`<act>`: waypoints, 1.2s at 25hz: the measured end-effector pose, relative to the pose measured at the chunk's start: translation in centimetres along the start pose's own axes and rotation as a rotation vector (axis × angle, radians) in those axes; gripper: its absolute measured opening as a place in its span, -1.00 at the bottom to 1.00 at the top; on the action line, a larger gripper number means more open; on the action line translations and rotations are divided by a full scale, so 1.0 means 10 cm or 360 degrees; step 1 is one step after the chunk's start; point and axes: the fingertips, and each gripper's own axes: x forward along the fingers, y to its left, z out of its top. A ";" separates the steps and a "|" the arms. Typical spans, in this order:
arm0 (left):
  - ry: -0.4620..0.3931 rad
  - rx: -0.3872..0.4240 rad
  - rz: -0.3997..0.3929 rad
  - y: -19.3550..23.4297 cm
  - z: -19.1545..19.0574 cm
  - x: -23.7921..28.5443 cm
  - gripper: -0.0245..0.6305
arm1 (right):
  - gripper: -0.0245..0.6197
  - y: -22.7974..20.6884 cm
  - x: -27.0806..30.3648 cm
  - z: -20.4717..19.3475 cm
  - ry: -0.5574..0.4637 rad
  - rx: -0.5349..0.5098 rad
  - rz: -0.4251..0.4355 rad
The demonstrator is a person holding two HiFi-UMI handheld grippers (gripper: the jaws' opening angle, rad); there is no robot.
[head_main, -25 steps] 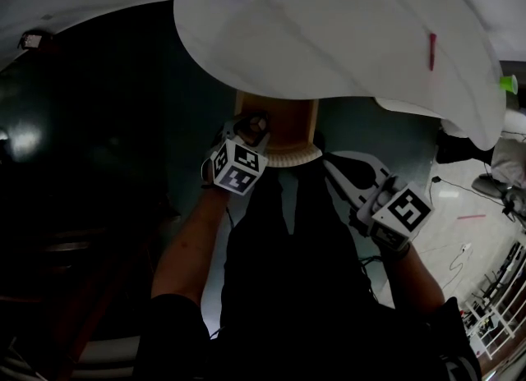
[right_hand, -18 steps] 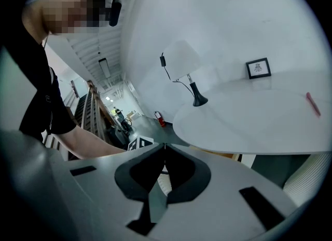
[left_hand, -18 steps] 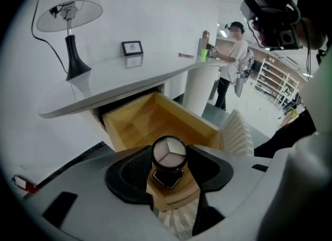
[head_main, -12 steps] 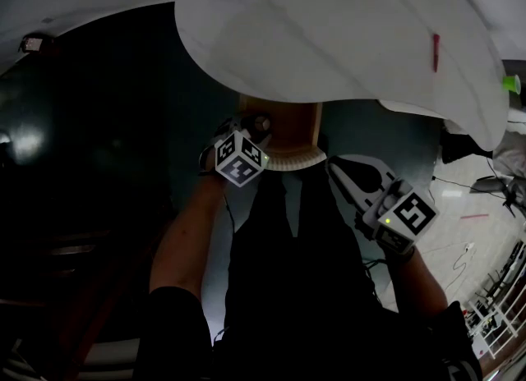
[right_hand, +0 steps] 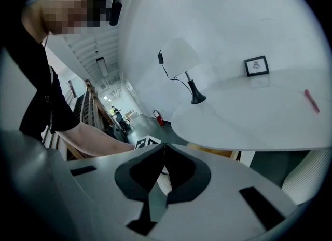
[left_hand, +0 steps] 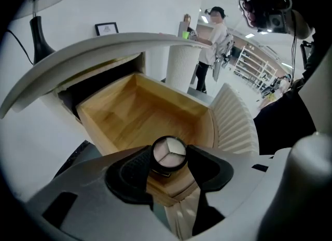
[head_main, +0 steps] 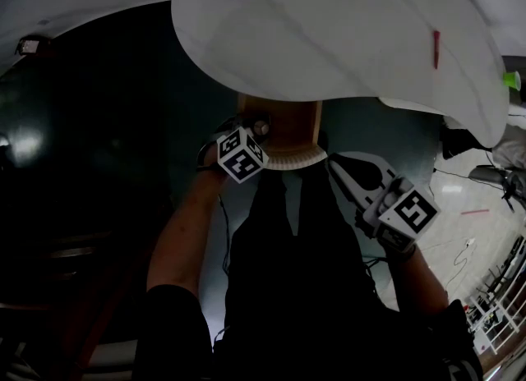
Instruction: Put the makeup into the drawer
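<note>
1. Our left gripper (left_hand: pixel 169 158) clamps the round compact (left_hand: pixel 168 150), with its jaws fairly wide.
2. The compact hangs at the 6 o'clock edge of the open drawer (left_hand: pixel 129 111), seemingly just above the rim.
3. Our right gripper (right_hand: pixel 164 149), at 4 o'clock from the drawer, is closed and empty.

Round makeup compact (left_hand: pixel 168 154), face-up, over open wooden drawer (left_hand: pixel 129 112)
</note>
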 end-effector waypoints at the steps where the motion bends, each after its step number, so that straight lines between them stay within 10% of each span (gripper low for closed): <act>1: 0.0014 -0.0001 -0.0003 0.00 -0.02 0.01 -0.24 | -0.87 0.00 0.00 0.00 0.0000 0.0000 0.0000; 18: -0.0019 -0.0092 0.0069 0.09 -0.06 0.02 -0.24 | -0.87 -0.01 -0.01 0.00 0.0003 -0.0001 -0.0018; 30: -0.0387 -0.0323 0.0305 0.13 0.33 -0.73 -0.43 | -0.87 0.22 -0.17 0.31 -0.0054 -0.0108 -0.0026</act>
